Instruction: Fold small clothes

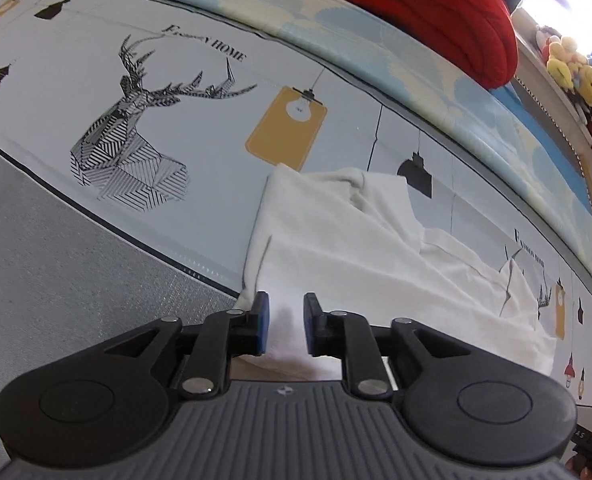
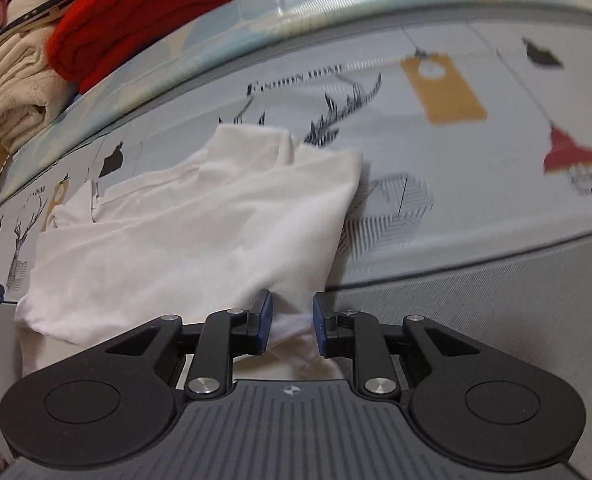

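Note:
A white garment [image 1: 356, 240] lies partly folded and rumpled on a printed bed sheet [image 1: 183, 60]. In the left wrist view my left gripper [image 1: 285, 320] hovers over the garment's near left edge. Its blue pads [image 1: 260, 322] stand a little apart, with white cloth showing in the gap and no pad pressing on it. In the right wrist view the same garment [image 2: 195, 232] spreads to the left. My right gripper [image 2: 291, 320] is over its near right corner, and a fold of cloth lies loose between the slightly parted pads [image 2: 320, 324].
A folded red garment [image 1: 436, 12] [image 2: 135, 12] and beige folded clothes [image 2: 11, 92] sit on a blue patterned quilt [image 1: 376, 40] at the back. Plush toys [image 1: 572, 68] line a shelf at the far right. A grey woven band [image 1: 55, 280] [image 2: 496, 312] borders the sheet near me.

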`<control>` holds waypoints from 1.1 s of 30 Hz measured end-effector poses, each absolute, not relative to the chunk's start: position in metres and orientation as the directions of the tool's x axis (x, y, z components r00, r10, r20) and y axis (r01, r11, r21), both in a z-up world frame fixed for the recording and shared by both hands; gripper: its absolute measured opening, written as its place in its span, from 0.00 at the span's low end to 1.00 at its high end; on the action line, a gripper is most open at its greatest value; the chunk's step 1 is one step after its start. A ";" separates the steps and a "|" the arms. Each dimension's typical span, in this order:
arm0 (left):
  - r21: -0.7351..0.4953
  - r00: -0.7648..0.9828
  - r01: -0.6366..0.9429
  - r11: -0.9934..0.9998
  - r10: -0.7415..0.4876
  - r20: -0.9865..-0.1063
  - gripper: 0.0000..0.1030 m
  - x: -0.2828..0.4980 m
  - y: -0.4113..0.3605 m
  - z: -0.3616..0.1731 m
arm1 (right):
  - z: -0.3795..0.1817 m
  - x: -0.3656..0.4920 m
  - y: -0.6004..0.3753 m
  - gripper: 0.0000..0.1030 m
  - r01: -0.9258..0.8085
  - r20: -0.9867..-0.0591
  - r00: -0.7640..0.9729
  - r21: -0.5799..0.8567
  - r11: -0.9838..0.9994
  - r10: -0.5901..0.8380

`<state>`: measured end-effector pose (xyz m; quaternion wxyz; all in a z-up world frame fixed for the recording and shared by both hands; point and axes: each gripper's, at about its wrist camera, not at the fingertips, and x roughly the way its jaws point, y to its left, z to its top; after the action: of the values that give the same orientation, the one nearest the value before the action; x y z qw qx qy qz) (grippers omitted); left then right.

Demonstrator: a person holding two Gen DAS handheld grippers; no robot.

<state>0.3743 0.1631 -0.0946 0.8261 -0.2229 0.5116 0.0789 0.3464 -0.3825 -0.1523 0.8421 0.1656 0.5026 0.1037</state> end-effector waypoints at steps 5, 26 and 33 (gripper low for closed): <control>-0.291 0.440 -0.346 0.892 -0.120 -0.890 0.26 0.378 0.160 -0.103 | -0.151 0.343 -0.382 0.25 -0.003 -0.806 0.466 0.411 0.911 0.365; -0.301 0.434 -0.315 0.900 -0.145 -0.889 0.26 0.387 0.139 -0.105 | -0.148 0.338 -0.351 0.27 -0.149 -0.818 0.460 0.314 0.938 0.347; -0.298 0.436 -0.305 0.904 -0.146 -0.888 0.26 0.387 0.137 -0.105 | -0.133 0.336 -0.365 0.00 -0.059 -0.828 0.522 0.207 0.977 0.207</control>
<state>0.3866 0.1370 -0.1046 0.8200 -0.2131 0.5290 0.0487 0.3356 -0.3651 -0.1326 0.8689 0.0766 0.4830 0.0764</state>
